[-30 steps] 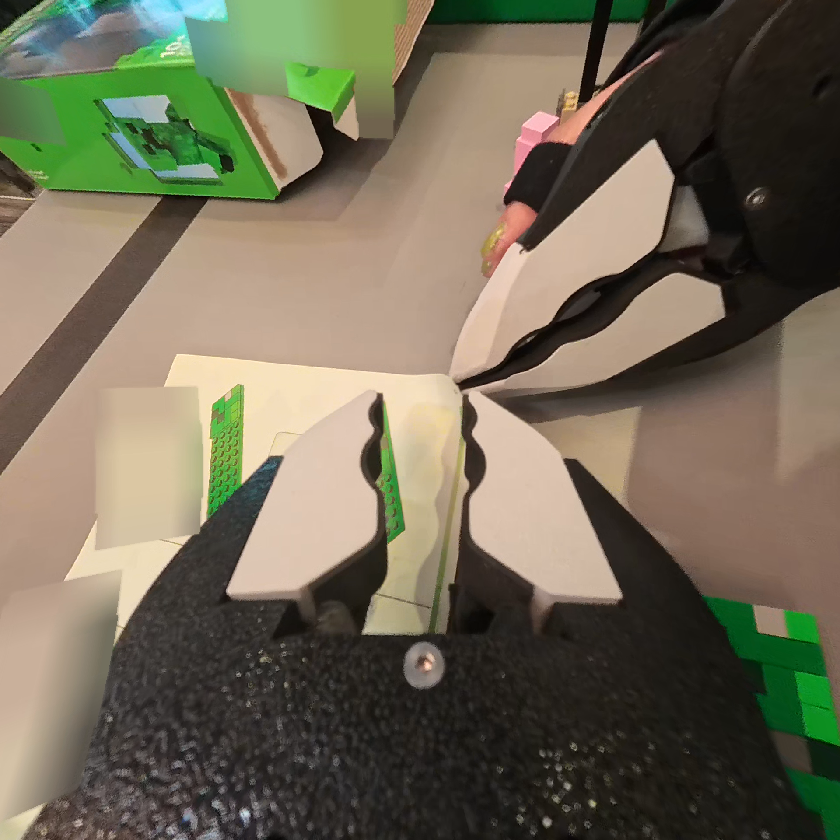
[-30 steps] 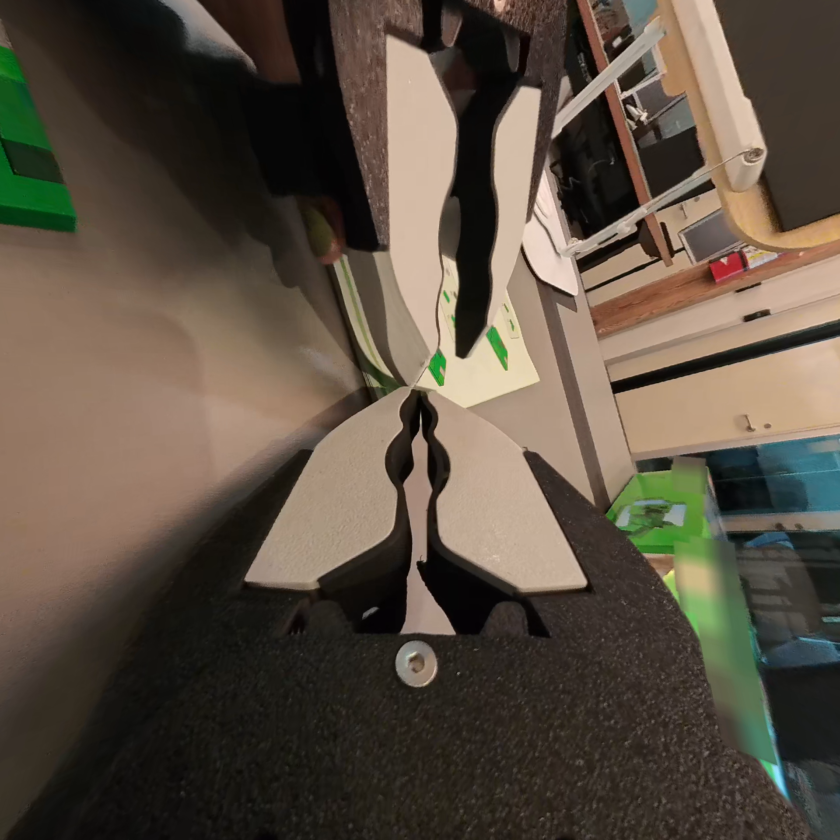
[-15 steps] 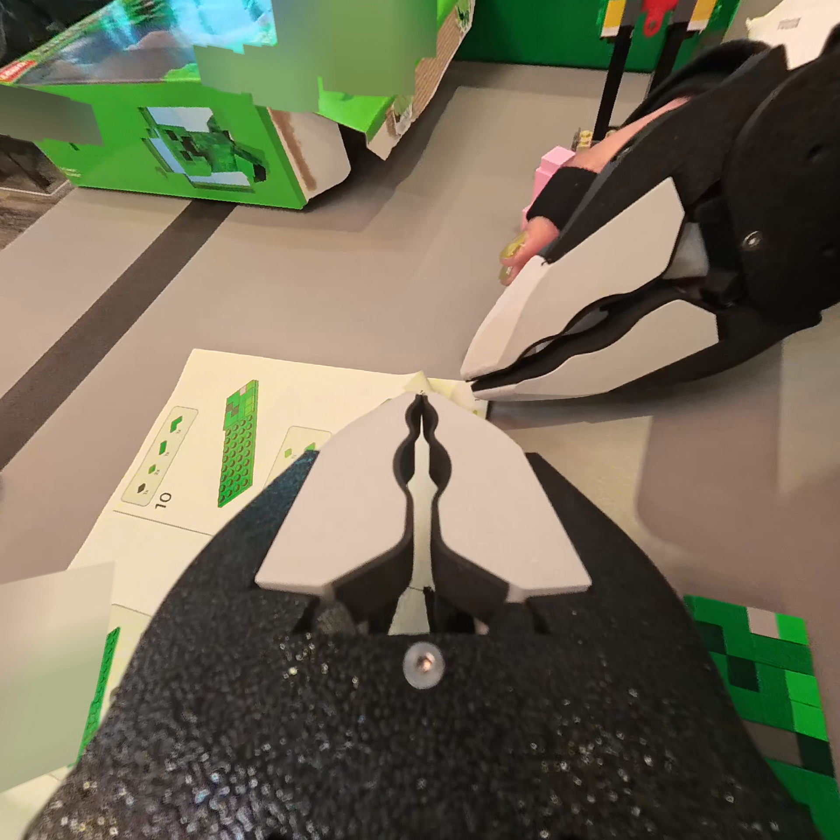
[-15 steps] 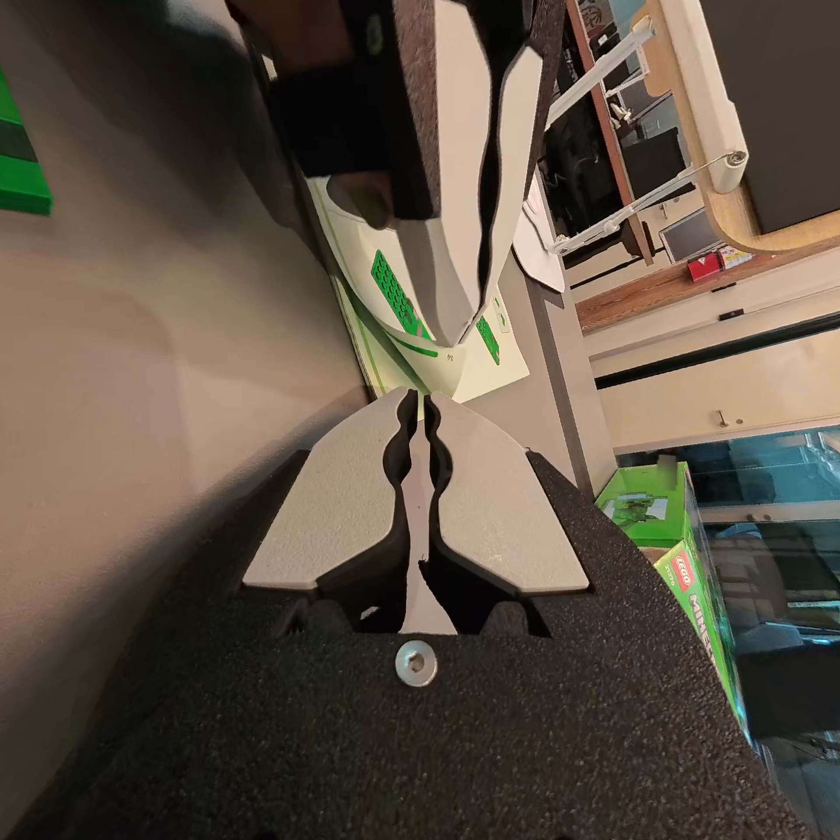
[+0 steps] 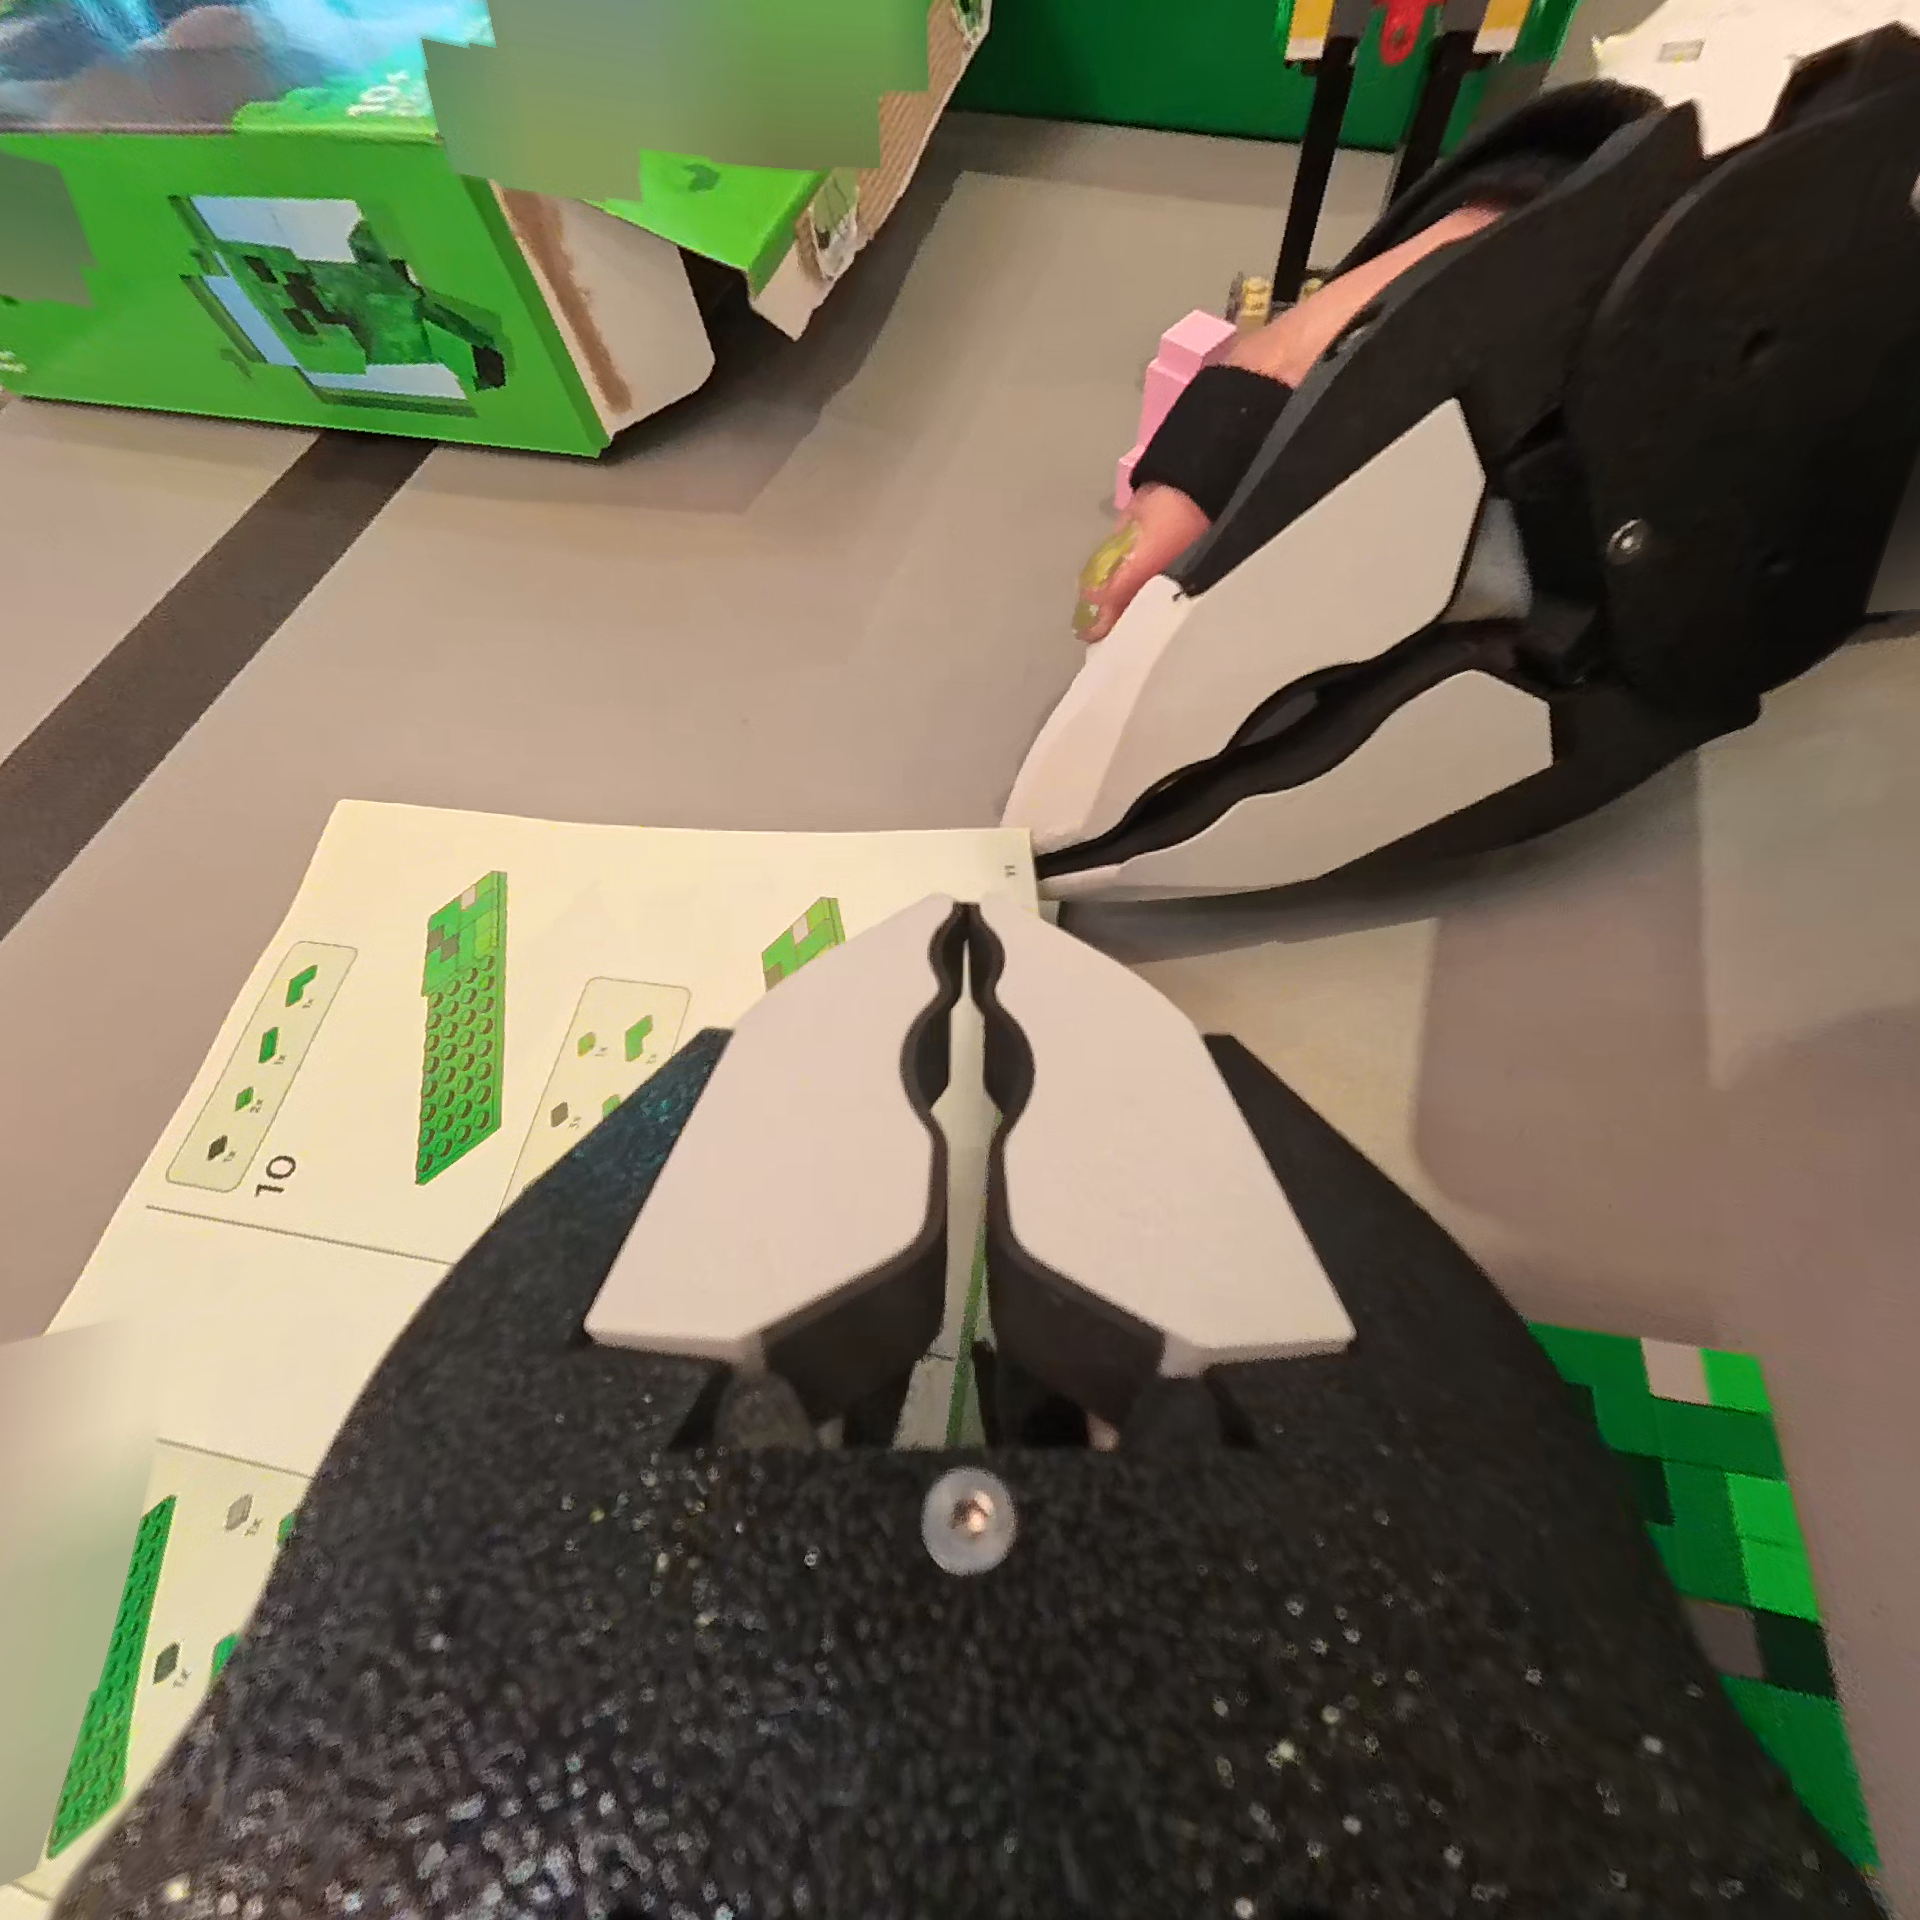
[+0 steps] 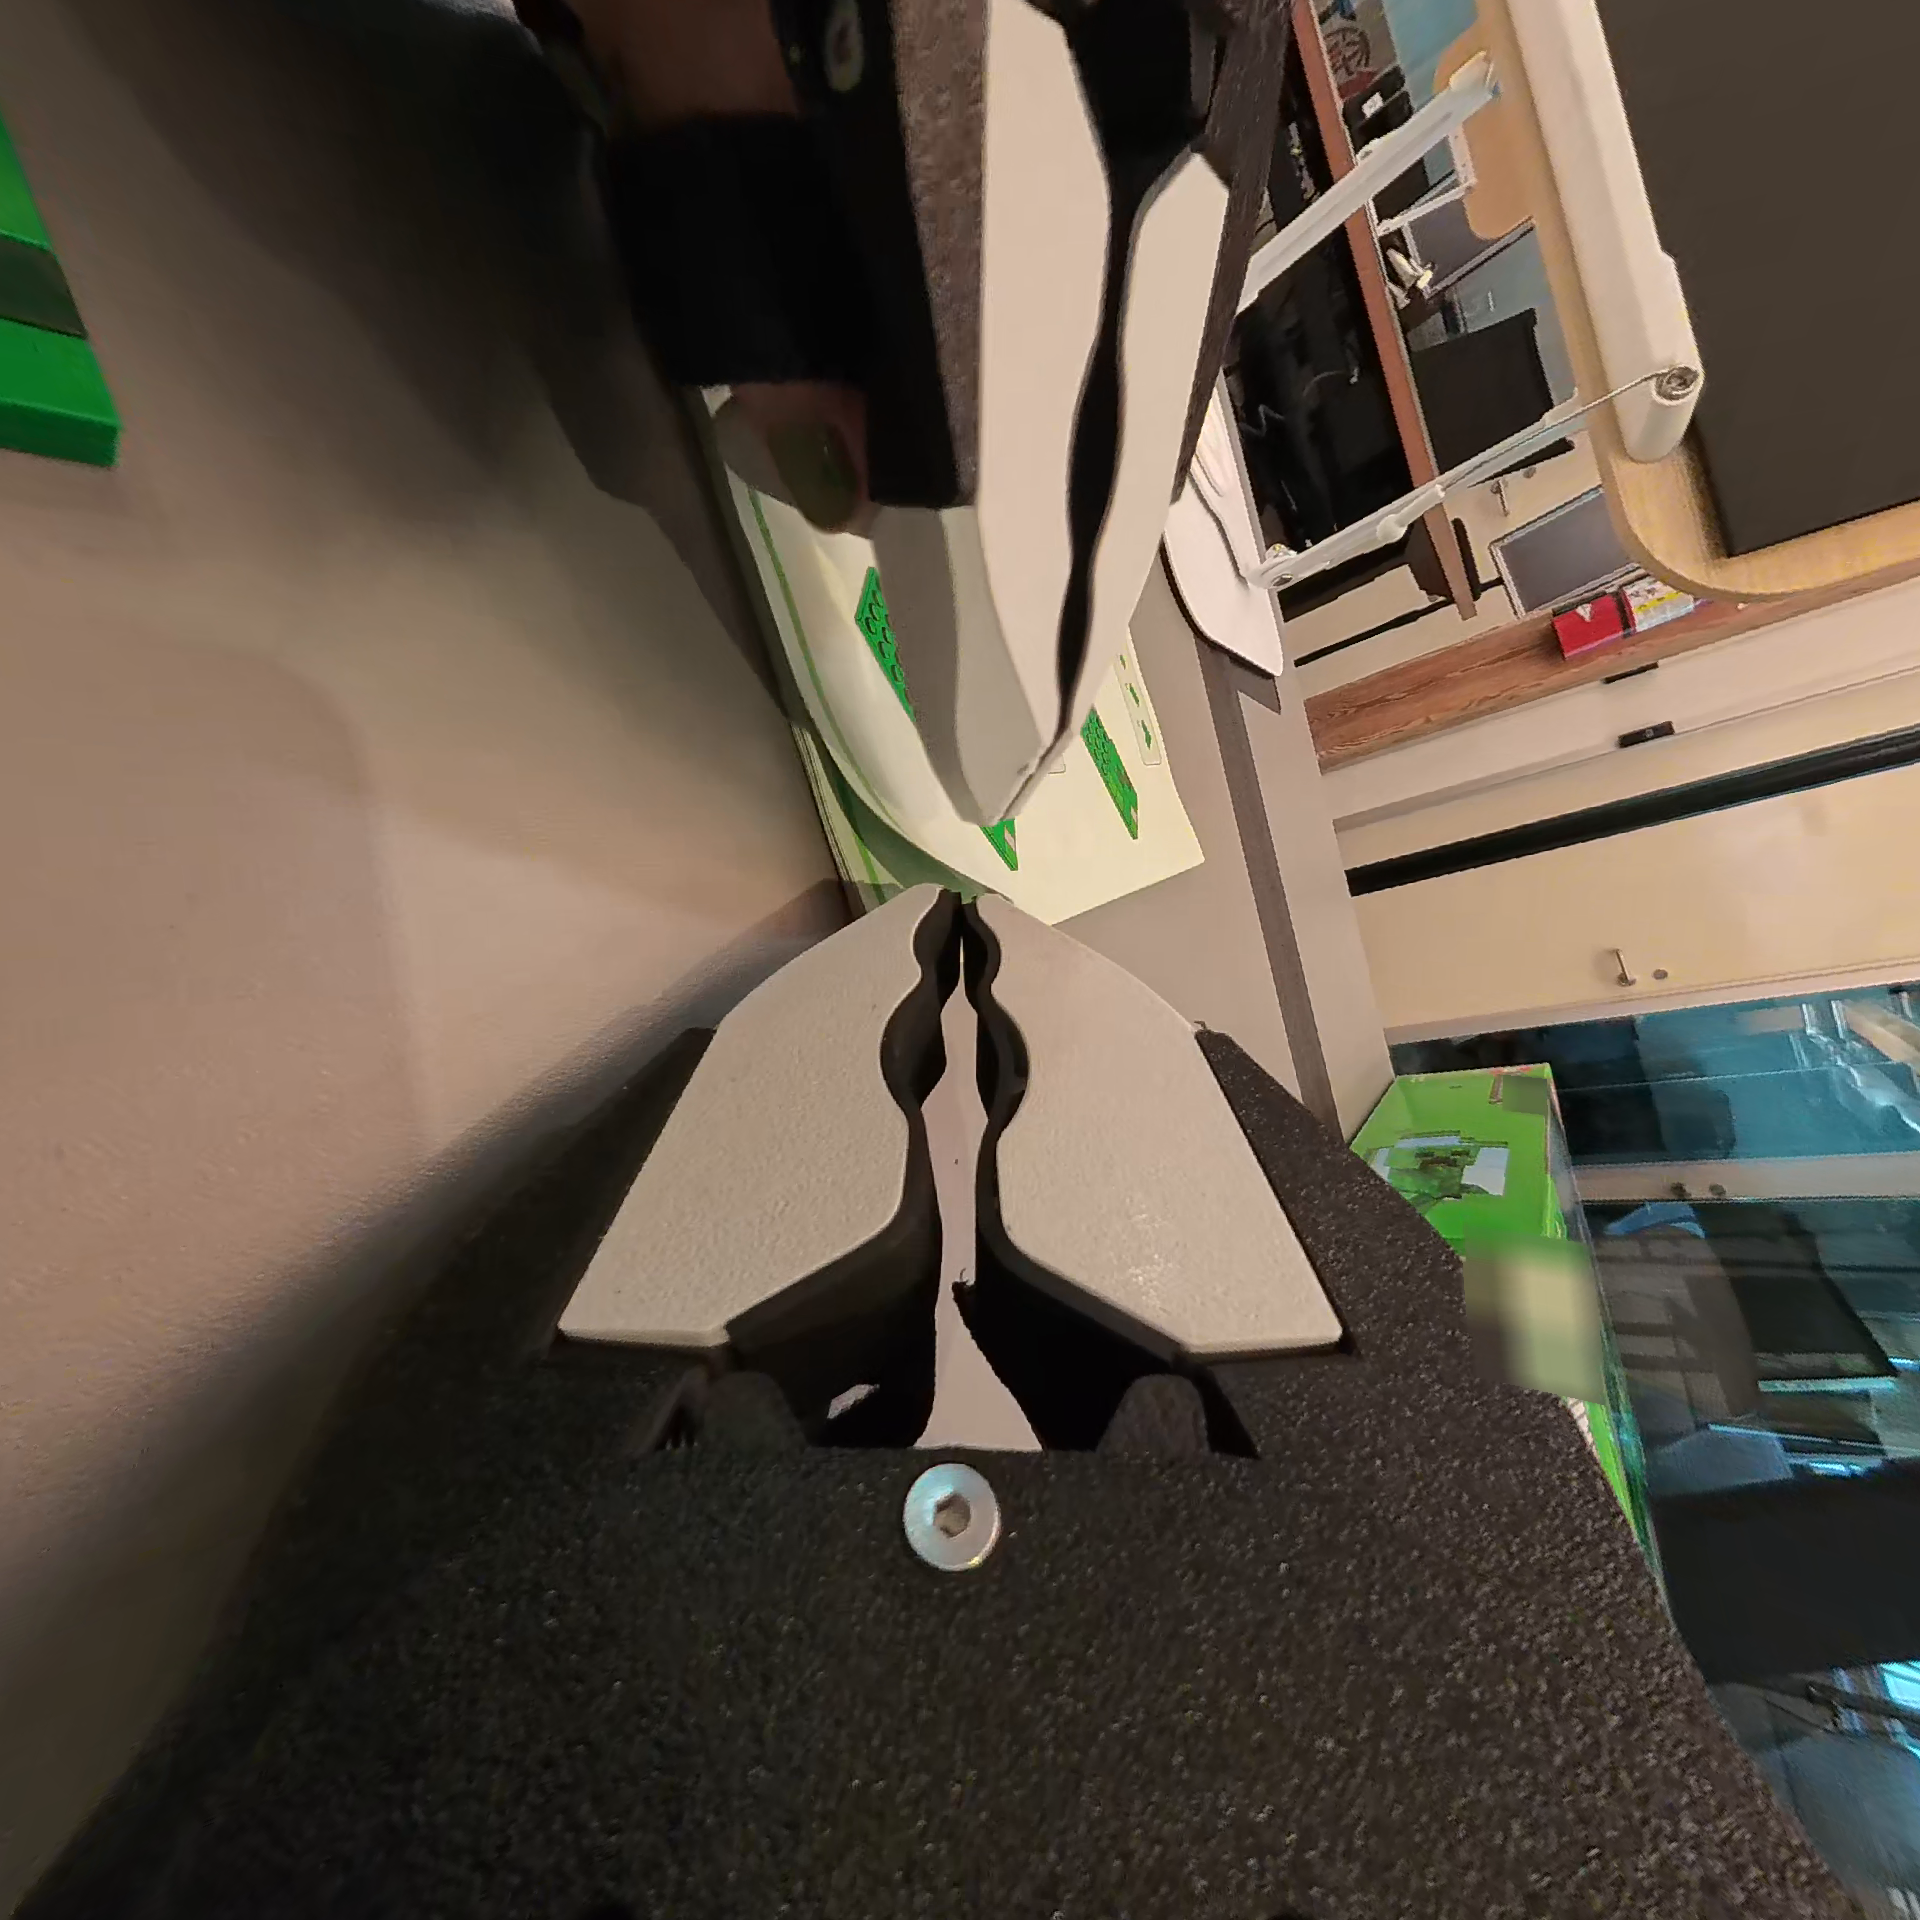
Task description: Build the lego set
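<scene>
Left gripper (image 5: 966, 914): jaws clenched, empty, over the instruction booklet (image 5: 623, 935) lying open on the grey desk (image 5: 727, 644). Right gripper (image 5: 1044, 868): jaws closed at the booklet's corner, possibly pinching the page. Green lego plate (image 5: 1756, 1538) lies beside

Both grippers are showing rough black speckled bodies, each carrying two pale grey fingers (image 5: 810, 1153) with wavy black inner pads and one silver screw (image 6: 951, 1519); a black strap (image 5: 1205, 431) is wrapping the finger on the right gripper (image 5: 1044, 868)
</scene>
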A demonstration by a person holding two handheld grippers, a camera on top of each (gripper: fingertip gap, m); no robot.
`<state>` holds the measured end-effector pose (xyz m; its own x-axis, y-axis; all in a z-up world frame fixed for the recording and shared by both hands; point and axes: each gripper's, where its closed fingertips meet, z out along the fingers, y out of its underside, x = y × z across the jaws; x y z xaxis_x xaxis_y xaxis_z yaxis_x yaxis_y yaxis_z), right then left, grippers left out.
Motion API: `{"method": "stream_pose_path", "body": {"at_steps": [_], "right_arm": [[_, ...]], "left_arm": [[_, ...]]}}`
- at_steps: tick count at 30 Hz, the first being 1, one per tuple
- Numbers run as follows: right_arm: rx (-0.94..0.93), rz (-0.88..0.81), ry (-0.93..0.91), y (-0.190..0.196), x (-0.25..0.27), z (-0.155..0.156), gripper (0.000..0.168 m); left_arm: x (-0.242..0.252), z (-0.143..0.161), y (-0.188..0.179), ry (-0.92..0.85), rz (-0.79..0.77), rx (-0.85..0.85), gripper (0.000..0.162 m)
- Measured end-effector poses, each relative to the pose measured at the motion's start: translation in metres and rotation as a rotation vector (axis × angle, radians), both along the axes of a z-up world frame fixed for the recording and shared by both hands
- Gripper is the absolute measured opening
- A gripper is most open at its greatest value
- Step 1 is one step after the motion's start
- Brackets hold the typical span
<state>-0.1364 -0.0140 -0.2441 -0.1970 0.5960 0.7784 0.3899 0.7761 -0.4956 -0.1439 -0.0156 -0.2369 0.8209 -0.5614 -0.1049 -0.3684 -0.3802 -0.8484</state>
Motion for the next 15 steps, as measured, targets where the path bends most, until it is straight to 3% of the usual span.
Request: {"method": "stream_pose_path", "body": {"at_steps": [9, 11, 15], "right_arm": [[0.009, -0.004, 0.002, 0.001, 0.000, 0.000, 0.000], [0.008, -0.005, 0.002, 0.001, 0.000, 0.000, 0.000], [0.011, -0.005, 0.004, 0.001, 0.000, 0.000, 0.000]], "left_arm": [[0.008, 0.000, -0.004, 0.019, -0.055, 0.014, 0.000], [0.010, 0.000, -0.005, 0.025, -0.068, 0.015, 0.015], [0.007, -0.011, -0.002, 0.143, -0.048, 0.007, 0.025]]}}
